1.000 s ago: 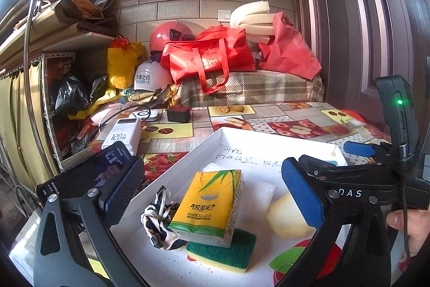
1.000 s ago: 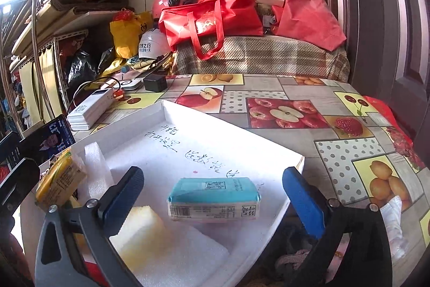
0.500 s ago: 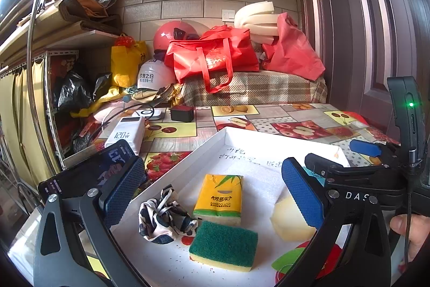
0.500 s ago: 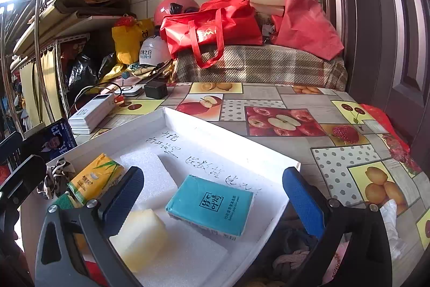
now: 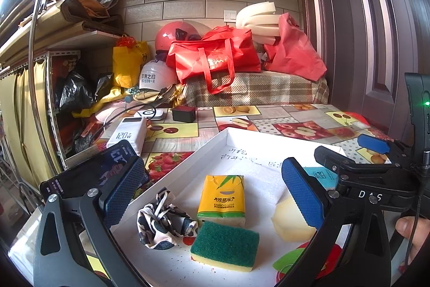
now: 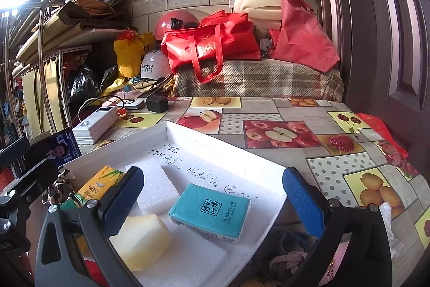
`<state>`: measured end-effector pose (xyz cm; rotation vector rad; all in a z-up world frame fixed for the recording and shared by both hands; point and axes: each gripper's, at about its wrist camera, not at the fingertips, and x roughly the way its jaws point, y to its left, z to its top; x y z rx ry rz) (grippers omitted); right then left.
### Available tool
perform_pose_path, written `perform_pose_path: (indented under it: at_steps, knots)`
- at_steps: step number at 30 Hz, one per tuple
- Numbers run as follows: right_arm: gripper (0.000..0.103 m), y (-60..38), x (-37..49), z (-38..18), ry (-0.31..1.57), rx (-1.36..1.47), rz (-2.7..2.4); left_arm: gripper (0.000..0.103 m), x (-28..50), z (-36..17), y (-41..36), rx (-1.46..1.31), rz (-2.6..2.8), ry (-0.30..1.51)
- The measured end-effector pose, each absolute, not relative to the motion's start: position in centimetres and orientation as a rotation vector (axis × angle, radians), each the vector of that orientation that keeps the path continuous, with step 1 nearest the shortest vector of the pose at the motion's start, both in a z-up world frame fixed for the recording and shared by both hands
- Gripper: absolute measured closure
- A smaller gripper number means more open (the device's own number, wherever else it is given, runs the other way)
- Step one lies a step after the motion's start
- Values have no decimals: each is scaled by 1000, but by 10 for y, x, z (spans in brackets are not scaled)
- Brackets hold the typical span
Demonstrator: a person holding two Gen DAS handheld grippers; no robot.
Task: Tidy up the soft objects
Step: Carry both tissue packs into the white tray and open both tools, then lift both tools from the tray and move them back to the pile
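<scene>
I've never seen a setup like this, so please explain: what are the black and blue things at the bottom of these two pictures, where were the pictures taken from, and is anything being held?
They are two hand-held claws; a person carries one in each hand. Each has its own camera looking forward along its fingers, so there is one picture per claw. The left claw and right claw are both open and hold nothing. Below them a white tray sits on a fruit-patterned tablecloth. It holds a yellow tissue pack, a green sponge, a patterned cloth, a pale foam block and a teal tissue pack.

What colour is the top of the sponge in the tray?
Dark green top on the sponge, yellow underneath; the left wrist view shows it best.
</scene>
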<state>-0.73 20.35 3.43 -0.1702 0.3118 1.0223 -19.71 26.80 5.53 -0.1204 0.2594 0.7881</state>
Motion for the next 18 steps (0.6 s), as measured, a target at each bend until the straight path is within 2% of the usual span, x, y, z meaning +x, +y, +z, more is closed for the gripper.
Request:
perform_pose_path:
  at_steps: [10,15,18]
  knots:
    - [0,173,6,35,307,-120,948,0,-198,55,268,-122,788,256]
    - [0,135,55,40,328,-58,815,0,-199,55,269,-122,789,257]
    - [0,139,95,33,393,-185,721,0,-199,55,268,-122,789,255]
